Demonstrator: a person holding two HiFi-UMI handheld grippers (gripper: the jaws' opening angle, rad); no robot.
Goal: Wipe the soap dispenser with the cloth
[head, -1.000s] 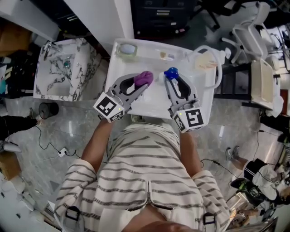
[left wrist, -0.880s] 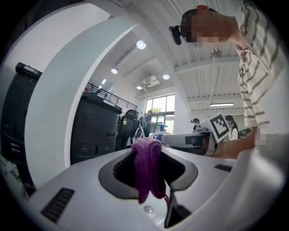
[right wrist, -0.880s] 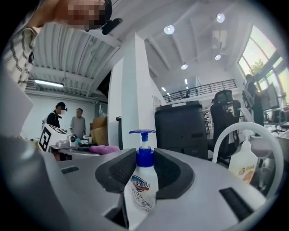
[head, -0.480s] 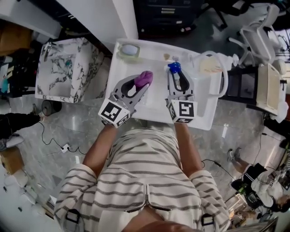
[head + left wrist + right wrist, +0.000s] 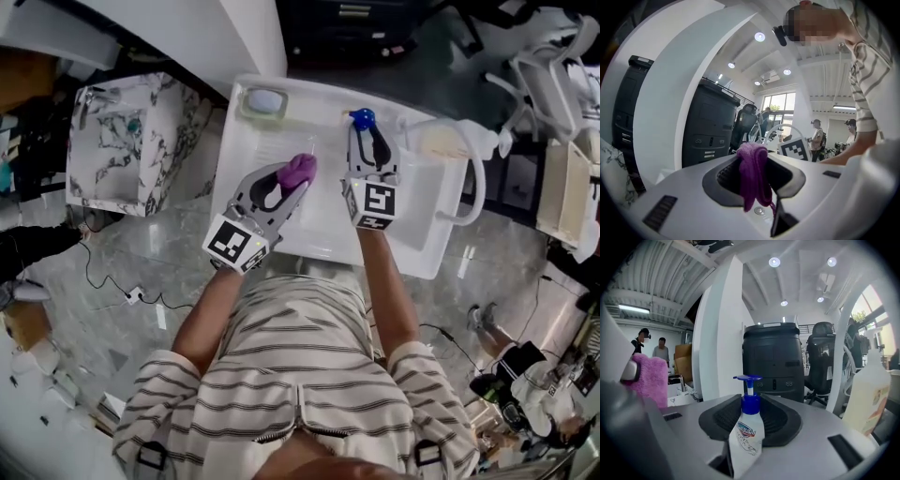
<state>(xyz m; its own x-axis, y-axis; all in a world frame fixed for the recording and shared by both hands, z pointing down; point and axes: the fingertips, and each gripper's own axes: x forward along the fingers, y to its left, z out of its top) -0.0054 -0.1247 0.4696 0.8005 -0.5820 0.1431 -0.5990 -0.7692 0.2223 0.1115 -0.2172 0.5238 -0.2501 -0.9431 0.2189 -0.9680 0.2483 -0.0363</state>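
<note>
Head view: both your grippers are over the white sink (image 5: 239, 150). Your left gripper (image 5: 302, 176) carries the purple cloth (image 5: 298, 169). Your right gripper (image 5: 364, 133) has the dispenser (image 5: 360, 119), apart from the cloth.

Left gripper view: jaws clamped on the cloth (image 5: 752, 176).

Right gripper view: jaws pinch the dispenser (image 5: 746, 437), with the cloth (image 5: 647, 378) far left.

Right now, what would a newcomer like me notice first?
The bright purple cloth stands out most, pinched in the left gripper over the middle of the white tray. Just beside it, the right gripper clamps a small white soap dispenser with a vivid blue pump.
</note>
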